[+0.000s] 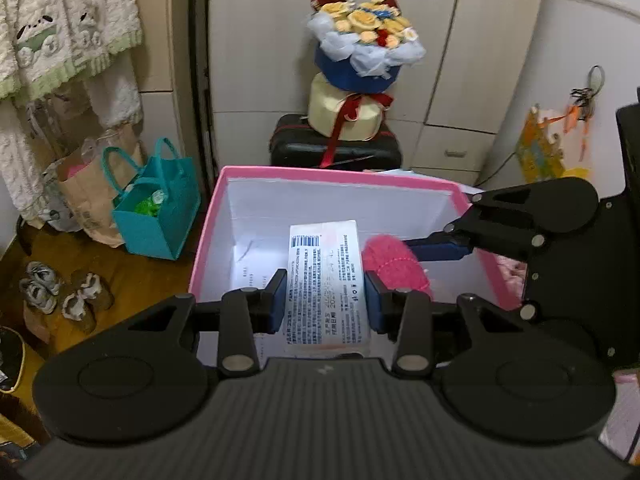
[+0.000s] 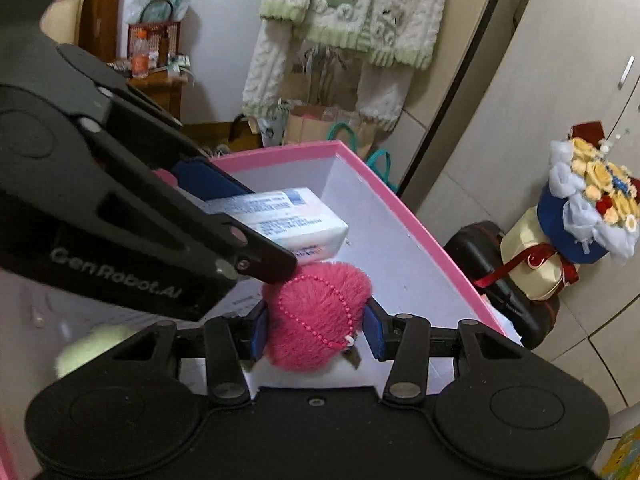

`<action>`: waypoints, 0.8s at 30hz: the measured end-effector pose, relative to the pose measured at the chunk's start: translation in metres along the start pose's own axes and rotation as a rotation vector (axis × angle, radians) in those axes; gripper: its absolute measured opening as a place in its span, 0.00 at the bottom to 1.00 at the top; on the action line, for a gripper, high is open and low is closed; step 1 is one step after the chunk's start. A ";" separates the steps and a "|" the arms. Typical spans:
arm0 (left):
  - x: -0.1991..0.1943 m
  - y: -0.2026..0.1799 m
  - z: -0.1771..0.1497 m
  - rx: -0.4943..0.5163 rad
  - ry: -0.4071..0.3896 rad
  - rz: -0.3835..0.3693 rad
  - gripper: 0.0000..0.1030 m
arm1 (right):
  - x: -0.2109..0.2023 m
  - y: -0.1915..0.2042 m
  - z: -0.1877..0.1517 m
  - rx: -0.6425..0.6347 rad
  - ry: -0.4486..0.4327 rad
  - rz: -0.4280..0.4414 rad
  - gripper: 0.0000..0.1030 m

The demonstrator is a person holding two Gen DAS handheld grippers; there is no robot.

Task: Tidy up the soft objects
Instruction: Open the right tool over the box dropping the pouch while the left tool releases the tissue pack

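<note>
The pink-rimmed box (image 1: 400,179) sits open as the collecting point for soft items; both grippers hang over its white interior. The left gripper (image 1: 326,300) is clamped on a wrapped tissue pack (image 1: 326,276), held lengthwise above the box, evidently for dropping in. The right gripper (image 2: 316,326) pinches a pink plush heart (image 2: 316,312) with a bead chain, just beside the pack. The room is cluttered: pale wardrobe (image 1: 400,40), wooden floor (image 1: 132,272), black suitcase (image 1: 296,148), teal bag (image 1: 160,216).
</note>
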State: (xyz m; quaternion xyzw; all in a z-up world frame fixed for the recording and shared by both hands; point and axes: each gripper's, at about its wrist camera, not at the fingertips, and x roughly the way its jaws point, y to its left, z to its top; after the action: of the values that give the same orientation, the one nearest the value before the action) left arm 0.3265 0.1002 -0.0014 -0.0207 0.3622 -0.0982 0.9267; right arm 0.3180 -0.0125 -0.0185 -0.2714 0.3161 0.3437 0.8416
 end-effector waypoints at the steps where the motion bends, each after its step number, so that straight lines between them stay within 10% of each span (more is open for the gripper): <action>1: 0.003 0.000 0.000 0.004 0.002 0.011 0.37 | 0.004 -0.002 0.000 0.004 0.007 -0.004 0.51; 12: 0.011 0.009 0.002 -0.002 -0.006 0.038 0.48 | 0.007 -0.009 -0.004 0.038 -0.020 -0.009 0.69; 24: -0.076 0.009 -0.018 0.043 -0.059 -0.052 0.55 | -0.099 0.004 -0.038 0.171 -0.160 -0.015 0.71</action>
State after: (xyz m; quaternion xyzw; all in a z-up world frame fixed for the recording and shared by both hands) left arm 0.2610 0.1249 0.0350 -0.0130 0.3320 -0.1292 0.9343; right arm 0.2465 -0.0760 0.0269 -0.1725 0.2739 0.3295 0.8869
